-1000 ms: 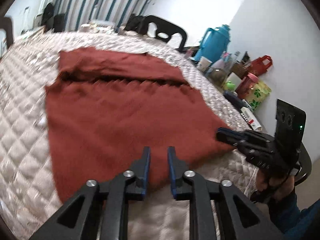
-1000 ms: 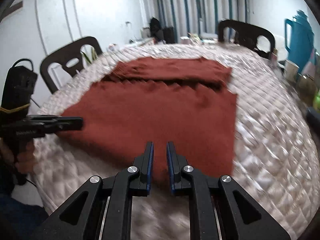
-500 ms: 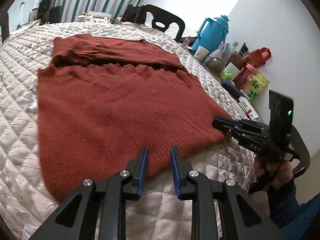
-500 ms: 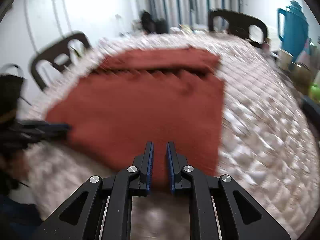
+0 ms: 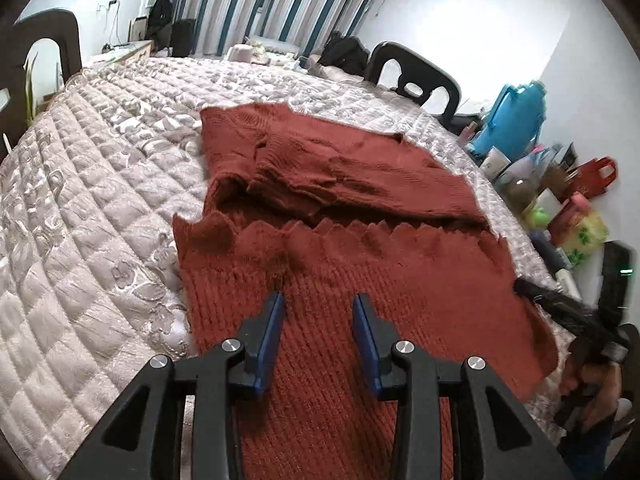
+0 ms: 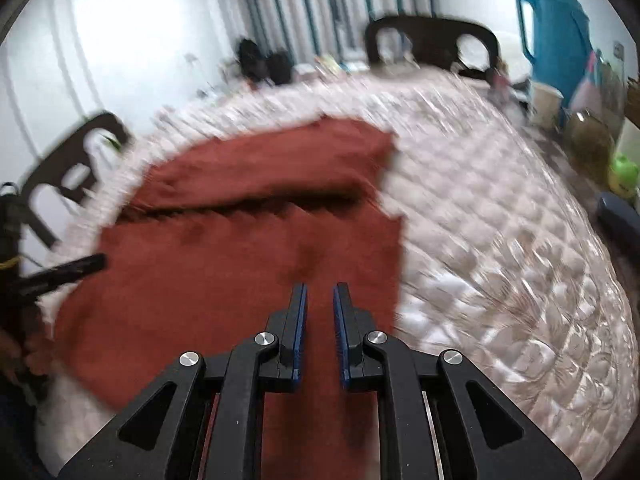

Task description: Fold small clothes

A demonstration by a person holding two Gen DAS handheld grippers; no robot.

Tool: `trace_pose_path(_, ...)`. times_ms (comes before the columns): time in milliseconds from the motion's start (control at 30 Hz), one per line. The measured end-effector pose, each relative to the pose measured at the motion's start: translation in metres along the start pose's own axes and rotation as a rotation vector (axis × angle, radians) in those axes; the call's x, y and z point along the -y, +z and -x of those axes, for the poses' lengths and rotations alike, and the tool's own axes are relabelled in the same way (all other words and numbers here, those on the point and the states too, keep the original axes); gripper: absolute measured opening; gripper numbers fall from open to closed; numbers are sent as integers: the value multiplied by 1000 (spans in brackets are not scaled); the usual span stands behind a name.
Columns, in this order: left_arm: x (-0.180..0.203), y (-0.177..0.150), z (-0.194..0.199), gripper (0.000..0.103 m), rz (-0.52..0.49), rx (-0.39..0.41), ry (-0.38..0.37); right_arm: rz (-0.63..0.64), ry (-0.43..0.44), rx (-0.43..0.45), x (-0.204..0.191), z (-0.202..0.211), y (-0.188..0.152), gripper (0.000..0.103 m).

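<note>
- While the rust-red knit garment lies mostly flat on the quilted table cover, I judge the fold only part done: the far portion is doubled over toward the middle, its zigzag hem sitting across the body; the near half is one open layer.
- Left: bare quilt runs wide from the garment's left edge to the table rim; plenty of room that side. A dark chair stands past the rim.
- Left gripper: open, a clear gap between the blue pads, nothing held, poised over the near half of the knit.
- Centre: near hem runs out of frame under the grippers in both views, so I cannot tell how it lies.
- Right gripper: narrow gap between pads, nothing visibly between them, above the near right part of the garment. This view is motion-blurred.
- Right edge of the knit looks slightly lifted or curled near the right gripper in the left wrist view.
- Far right: tight side. A blue thermos jug, cups, jars and bags crowd the table edge near the garment's right edge; snag risk if fabric swings out there.
- Left to do, likely: bring the near half up over the folded part, then square it.
</note>
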State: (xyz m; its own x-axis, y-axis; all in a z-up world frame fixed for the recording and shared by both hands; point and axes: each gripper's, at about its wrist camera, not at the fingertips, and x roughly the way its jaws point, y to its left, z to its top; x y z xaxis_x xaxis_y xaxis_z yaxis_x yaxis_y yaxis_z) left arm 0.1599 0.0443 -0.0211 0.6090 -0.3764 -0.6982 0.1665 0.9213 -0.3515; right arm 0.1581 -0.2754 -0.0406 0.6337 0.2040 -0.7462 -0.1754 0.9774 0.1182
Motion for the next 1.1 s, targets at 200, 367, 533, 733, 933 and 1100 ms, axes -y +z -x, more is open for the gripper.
trace_pose_path(200, 9, -17, 25, 39, -38, 11, -37, -23, 0, 43, 14, 26, -14, 13)
trace_pose_path(367, 53, -34, 28, 40, -132, -23, -148, 119, 134, 47, -39, 43, -34, 13)
trace_pose_path(533, 85, -62, 19, 40, -238, -96, -189, 275, 195, -4, -82, 35, -62, 13)
trace_pose_path(733, 90, -77, 31, 42, -278, -68, -165, 346, 137, 41, -88, 48, -84, 14)
trace_pose_path(933, 96, -72, 30, 42, -269, -79, -140, 325, 112, 47, -86, 45, -73, 15)
trace_pose_path(1100, 92, -69, 32, 42, -220, -51, -123, 304, 133, 100, -90, 51, -68, 15)
